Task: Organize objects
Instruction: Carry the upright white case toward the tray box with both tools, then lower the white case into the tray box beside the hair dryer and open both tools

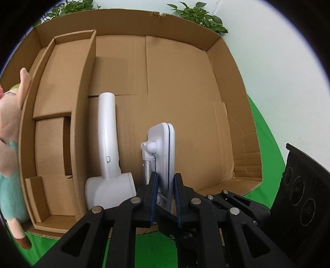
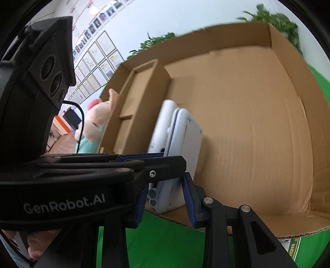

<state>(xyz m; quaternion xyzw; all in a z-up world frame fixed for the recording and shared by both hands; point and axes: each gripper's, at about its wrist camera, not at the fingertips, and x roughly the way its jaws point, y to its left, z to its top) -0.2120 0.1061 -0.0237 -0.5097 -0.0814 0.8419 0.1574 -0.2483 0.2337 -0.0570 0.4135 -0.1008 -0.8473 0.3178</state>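
Green cloth carries my cardboard box (image 1: 216, 86). Both my left gripper (image 1: 166, 198) and right gripper (image 2: 165, 198) pinch the white mop head (image 1: 165, 152) together, steadying it upright over the box's near edge, beside the white handheld vacuum (image 1: 109, 156).

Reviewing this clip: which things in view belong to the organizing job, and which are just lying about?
In the job:
- white flat head part, gripped by left gripper and right gripper
- cardboard box
- white handle piece lying in the box

Lying about:
- plush pig outside the box wall
- plants
- green cloth
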